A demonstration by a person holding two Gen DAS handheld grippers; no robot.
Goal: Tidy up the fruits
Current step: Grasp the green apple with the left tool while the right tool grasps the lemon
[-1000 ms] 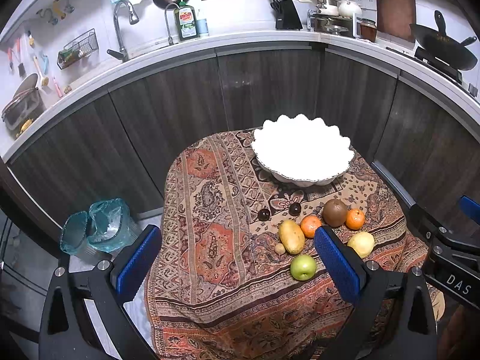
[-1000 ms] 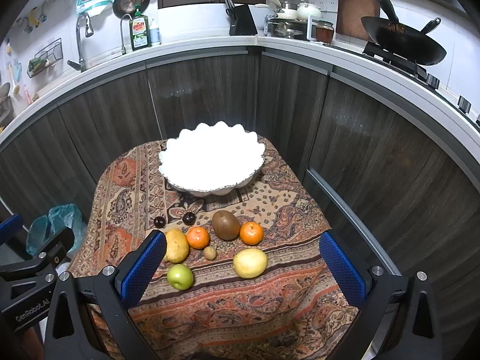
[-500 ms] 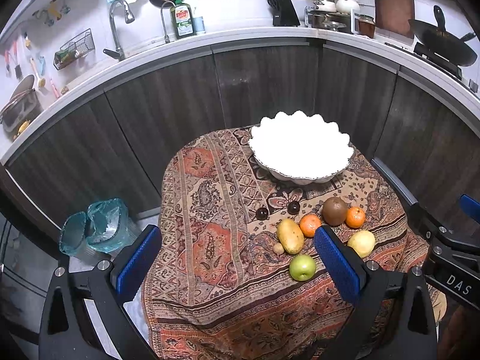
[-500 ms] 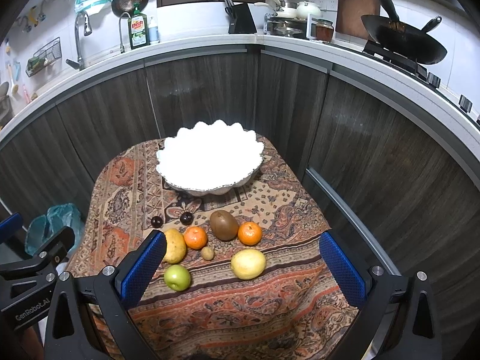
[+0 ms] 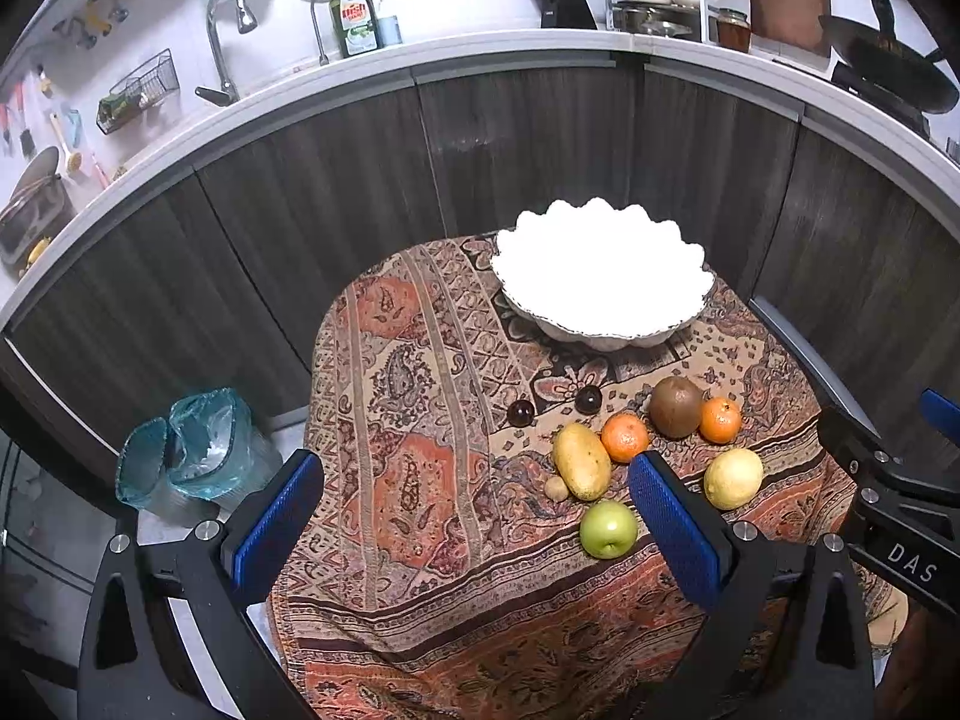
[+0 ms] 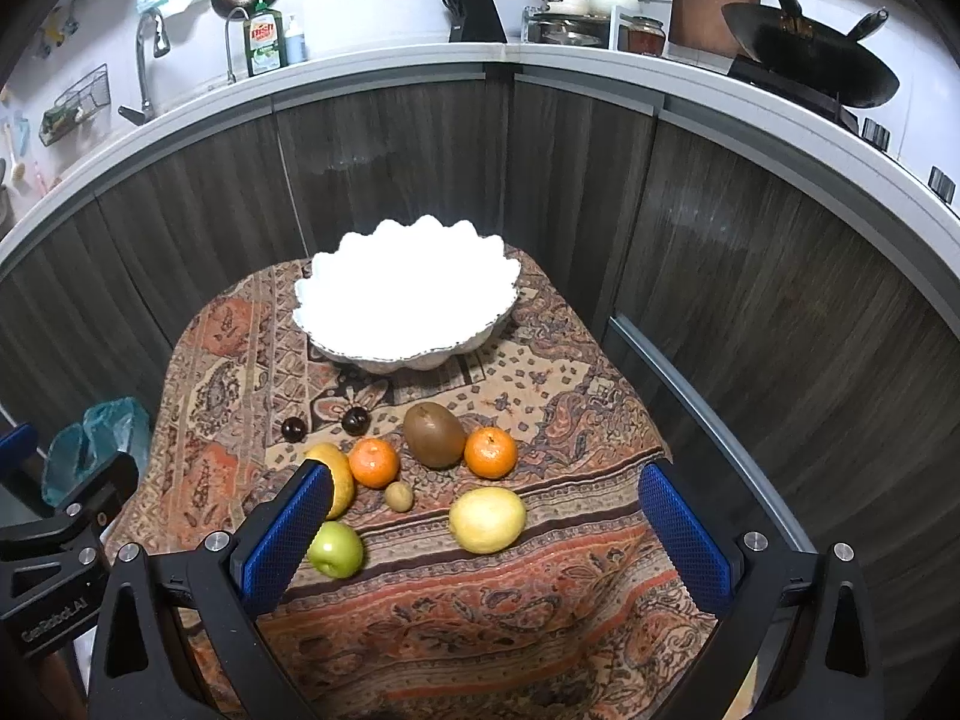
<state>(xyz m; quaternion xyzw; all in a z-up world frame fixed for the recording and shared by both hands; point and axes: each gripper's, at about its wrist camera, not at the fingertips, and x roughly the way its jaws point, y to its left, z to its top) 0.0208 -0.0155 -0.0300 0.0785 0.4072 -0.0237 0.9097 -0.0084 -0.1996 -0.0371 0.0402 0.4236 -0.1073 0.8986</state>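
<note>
A white scalloped bowl (image 5: 603,276) (image 6: 408,300) stands empty at the far side of a small table under a patterned cloth (image 5: 420,420). Fruits lie in front of it: a green apple (image 5: 607,529) (image 6: 335,549), a yellow mango (image 5: 580,461), two oranges (image 5: 624,437) (image 6: 490,452), a brown kiwi (image 5: 675,407) (image 6: 433,435), a lemon (image 5: 732,478) (image 6: 487,519), two dark plums (image 5: 520,413) (image 6: 354,420) and a small brown fruit (image 6: 399,495). My left gripper (image 5: 474,522) is open and empty, above the near left of the table. My right gripper (image 6: 486,546) is open and empty, above the lemon.
Dark curved cabinets (image 5: 480,150) ring the table closely behind and to the right. A bin with a teal bag (image 5: 198,450) stands on the floor at left. The counter holds a sink tap (image 5: 222,42), dish soap (image 5: 354,18) and a wok (image 6: 810,66).
Both grippers have moved slightly forward and lower toward the fruits; the table looks a little nearer. Nothing has been grasped and the fruits have not moved.
</note>
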